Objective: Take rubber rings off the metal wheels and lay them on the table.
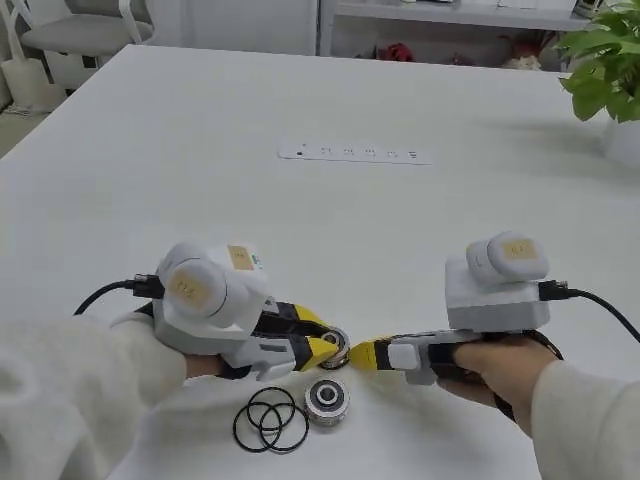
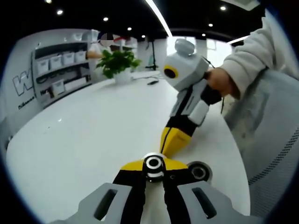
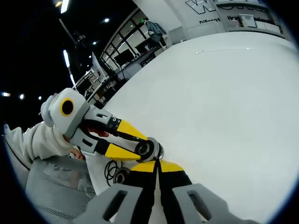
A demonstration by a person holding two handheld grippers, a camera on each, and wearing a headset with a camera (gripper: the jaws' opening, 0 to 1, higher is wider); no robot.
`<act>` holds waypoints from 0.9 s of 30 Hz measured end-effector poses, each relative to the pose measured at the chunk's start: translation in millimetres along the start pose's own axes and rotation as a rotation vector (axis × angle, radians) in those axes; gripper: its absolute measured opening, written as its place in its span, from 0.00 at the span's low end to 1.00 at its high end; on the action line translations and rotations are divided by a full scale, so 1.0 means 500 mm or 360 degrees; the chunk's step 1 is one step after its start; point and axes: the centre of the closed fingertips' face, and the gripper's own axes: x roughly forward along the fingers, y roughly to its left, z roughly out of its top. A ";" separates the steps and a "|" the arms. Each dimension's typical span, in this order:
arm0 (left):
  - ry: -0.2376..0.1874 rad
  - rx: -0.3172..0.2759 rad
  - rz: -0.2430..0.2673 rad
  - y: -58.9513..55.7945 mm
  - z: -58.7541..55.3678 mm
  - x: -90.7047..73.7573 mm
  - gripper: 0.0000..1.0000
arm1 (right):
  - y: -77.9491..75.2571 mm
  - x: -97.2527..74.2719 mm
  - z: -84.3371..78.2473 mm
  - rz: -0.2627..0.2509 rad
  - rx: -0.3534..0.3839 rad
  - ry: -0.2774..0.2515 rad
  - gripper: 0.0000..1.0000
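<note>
Above table (image 1: pixel 300 100), left tongs (image 1: pixel 322 338) gripping metal wheel (image 1: pixel 336 347), right tongs (image 1: pixel 360 353) closed, touching it

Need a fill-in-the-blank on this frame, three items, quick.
The ____ hand-held gripper grips a metal wheel.
The right hand-held gripper has its jaws ____, tips at that wheel.
In the head view, the loose rubber rings lie ____ of the second wheel on the table.
Missing: left; shut; left.
</note>
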 end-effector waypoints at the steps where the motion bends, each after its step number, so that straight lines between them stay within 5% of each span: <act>1: -0.0001 0.0004 0.0001 0.000 0.000 0.000 0.14 | 0.001 -0.001 0.000 0.0003 0.0009 -0.0004 0.00; 12: 0.0000 0.0011 0.0006 0.001 0.000 0.000 0.14 | 0.008 -0.012 0.021 0.0091 0.0387 -0.0121 0.00; 27: 0.0012 0.0024 0.0013 0.002 -0.001 0.001 0.14 | 0.020 -0.010 0.020 0.0090 0.0333 -0.0128 0.00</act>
